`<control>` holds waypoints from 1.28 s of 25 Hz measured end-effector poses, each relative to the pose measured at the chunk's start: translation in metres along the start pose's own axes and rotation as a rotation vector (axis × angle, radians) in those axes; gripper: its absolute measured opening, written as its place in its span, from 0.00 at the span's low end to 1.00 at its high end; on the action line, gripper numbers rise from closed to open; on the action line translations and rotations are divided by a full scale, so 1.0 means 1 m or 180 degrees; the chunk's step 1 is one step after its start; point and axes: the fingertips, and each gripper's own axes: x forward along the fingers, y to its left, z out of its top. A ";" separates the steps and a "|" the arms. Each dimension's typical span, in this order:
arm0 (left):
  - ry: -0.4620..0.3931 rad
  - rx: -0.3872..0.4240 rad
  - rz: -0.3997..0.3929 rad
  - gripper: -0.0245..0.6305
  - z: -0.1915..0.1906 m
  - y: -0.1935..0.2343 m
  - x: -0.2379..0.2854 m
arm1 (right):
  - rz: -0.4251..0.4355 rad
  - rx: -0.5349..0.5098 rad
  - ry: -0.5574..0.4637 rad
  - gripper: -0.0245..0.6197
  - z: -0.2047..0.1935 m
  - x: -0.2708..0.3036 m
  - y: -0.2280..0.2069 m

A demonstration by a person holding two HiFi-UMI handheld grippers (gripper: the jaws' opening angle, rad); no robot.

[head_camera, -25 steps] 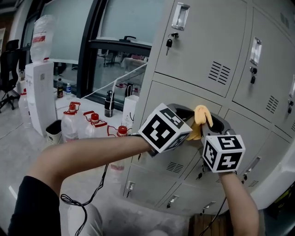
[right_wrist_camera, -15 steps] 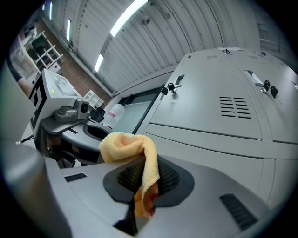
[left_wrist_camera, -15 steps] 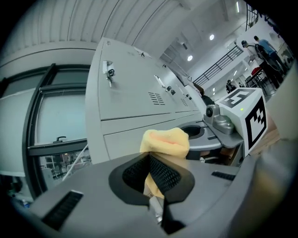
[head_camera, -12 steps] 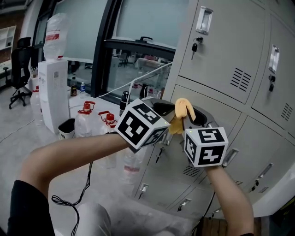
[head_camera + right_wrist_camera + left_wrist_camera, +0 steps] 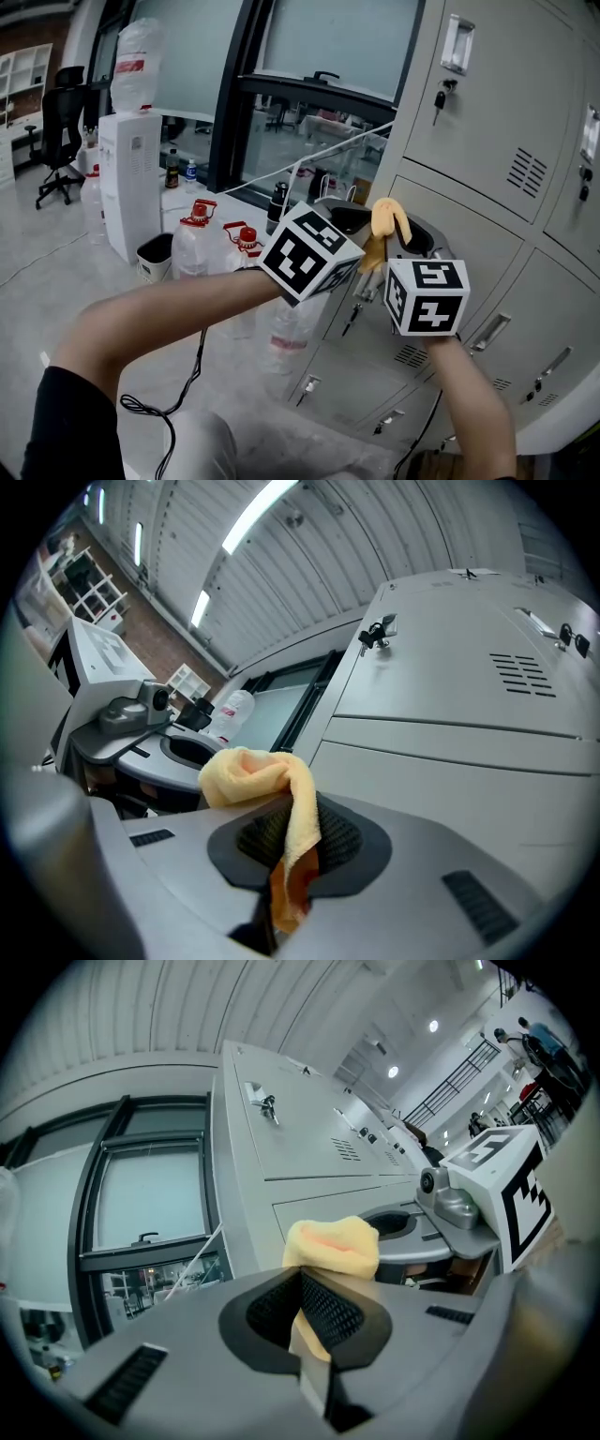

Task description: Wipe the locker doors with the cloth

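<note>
An office space with a pale floor and a glass wall (image 5: 309,42), beside a bank of grey metal locker doors (image 5: 487,122) with keys and vent slots. A white water dispenser (image 5: 131,178) and several red-capped bottles (image 5: 195,246) stand on the floor, well behind and below the claws.

Two bare forearms reach forward, each hand holding a claw with a marker cube. The left claw (image 5: 314,1312) is closed on the lower part of a small yellow cloth (image 5: 330,1246), which bunches up just above its pads. The right claw (image 5: 286,846) is also clamped on the same cloth, a fold of it draping down between its pads. The two claws sit close together, tips almost meeting, with the cloth as a crumpled knot between them.

The locker doors lie just beyond both claws. Whether the cloth touches a door cannot be told; it looks held slightly off the metal. No streaks or damp marks show, so no door reads as wiped. The wiping probably remains to be done, with the cloth first needing to be spread out.
</note>
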 end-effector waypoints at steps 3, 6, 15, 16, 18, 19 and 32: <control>-0.0039 0.0117 0.0059 0.07 0.001 -0.001 0.000 | -0.0001 -0.0018 0.0002 0.14 0.000 0.000 0.000; -0.0097 0.0196 0.0120 0.07 0.002 -0.006 0.002 | -0.0017 0.0030 -0.0001 0.14 -0.003 -0.004 -0.004; -0.0104 0.0188 -0.0021 0.07 0.010 -0.039 0.024 | -0.0120 0.0067 0.0012 0.14 -0.015 -0.029 -0.034; -0.0105 0.0188 -0.0036 0.07 0.011 -0.043 0.027 | -0.0136 0.0079 0.0010 0.14 -0.017 -0.032 -0.038; -0.0108 0.0210 -0.0068 0.07 0.014 -0.052 0.033 | -0.0169 0.0103 0.0010 0.14 -0.020 -0.039 -0.046; -0.0108 0.0220 -0.0089 0.07 0.015 -0.057 0.036 | -0.0186 0.0112 0.0013 0.14 -0.021 -0.043 -0.051; -0.0268 0.0281 -0.0484 0.07 0.042 -0.133 0.087 | -0.0529 0.0155 0.0109 0.14 -0.045 -0.101 -0.123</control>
